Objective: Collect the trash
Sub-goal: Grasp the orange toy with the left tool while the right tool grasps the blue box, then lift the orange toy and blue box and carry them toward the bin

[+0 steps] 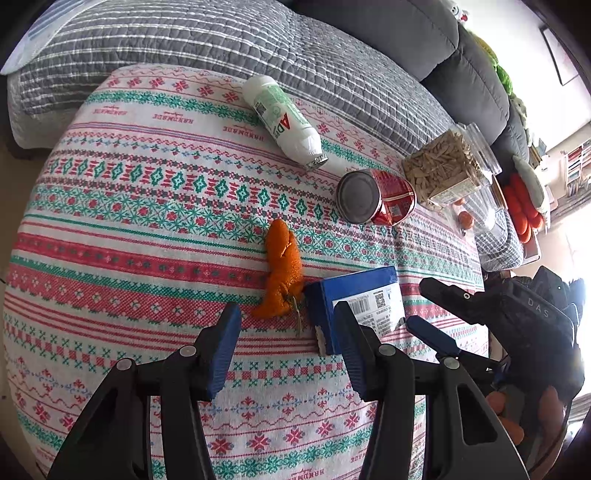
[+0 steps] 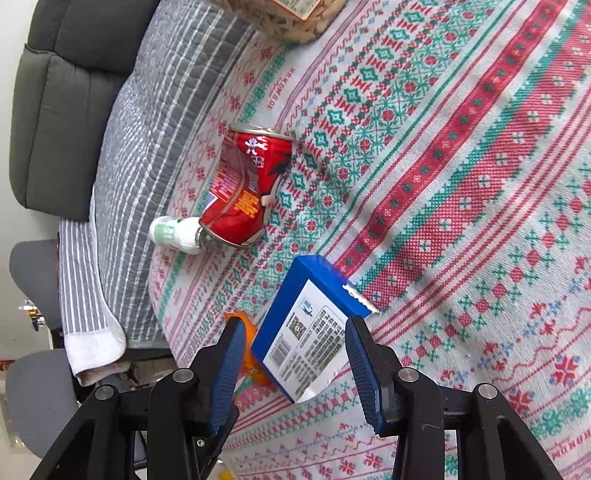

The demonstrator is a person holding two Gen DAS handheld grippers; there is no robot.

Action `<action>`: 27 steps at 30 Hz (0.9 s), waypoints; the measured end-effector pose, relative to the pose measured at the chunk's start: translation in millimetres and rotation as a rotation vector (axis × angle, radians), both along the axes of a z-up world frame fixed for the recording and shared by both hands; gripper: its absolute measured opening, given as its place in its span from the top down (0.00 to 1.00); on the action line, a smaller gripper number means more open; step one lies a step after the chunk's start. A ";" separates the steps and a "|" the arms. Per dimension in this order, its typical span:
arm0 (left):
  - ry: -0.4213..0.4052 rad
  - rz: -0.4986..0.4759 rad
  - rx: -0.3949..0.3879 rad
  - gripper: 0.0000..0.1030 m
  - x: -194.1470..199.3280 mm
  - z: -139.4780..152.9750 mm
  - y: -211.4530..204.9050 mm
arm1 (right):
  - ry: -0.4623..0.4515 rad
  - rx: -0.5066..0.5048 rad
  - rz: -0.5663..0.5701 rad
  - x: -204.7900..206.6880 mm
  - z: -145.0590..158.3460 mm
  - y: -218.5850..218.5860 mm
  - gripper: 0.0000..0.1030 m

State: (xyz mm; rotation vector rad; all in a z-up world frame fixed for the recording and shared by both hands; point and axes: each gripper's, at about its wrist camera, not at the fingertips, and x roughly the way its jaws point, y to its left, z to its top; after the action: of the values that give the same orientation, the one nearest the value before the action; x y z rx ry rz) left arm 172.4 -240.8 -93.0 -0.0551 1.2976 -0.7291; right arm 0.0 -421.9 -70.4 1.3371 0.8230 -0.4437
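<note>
The blue box point(image 2: 310, 332) lay flat on the bench point(image 2: 461, 184), long axis pointing far-left toward the can point(image 2: 247, 188); the right hand-held gripper point(image 2: 295, 369) straddled it half-open, not touching. The left hand-held gripper point(image 1: 284, 350) stood half-open, empty.

Table point(image 1: 147, 221) covered by a woven cloth point(image 2: 461, 184) banded in red, green and white. Beyond its far edge stood a dark grey sofa point(image 1: 424, 40) draped with a grey quilted throw point(image 1: 221, 40) striped white. White wall point(image 1: 524, 22) behind; bright daylight entered at right.
</note>
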 end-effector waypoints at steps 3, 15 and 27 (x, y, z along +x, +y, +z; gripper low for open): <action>0.003 -0.003 0.013 0.47 1.1 -6.9 -5.4 | 0.019 -0.002 -0.005 2.0 -7.7 -2.5 0.52; 0.013 0.014 0.019 0.82 11.9 -23.3 -11.8 | 0.068 -0.020 0.051 26.0 -26.5 9.3 0.52; -0.020 0.020 0.004 0.86 7.2 -8.7 2.5 | 0.010 -0.120 0.124 44.7 -9.6 27.8 0.90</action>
State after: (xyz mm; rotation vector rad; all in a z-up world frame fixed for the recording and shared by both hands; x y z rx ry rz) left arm 179.6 -238.3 -101.7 -0.0580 1.2777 -0.7082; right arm 44.7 -394.1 -79.9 1.1673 0.8685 -0.3962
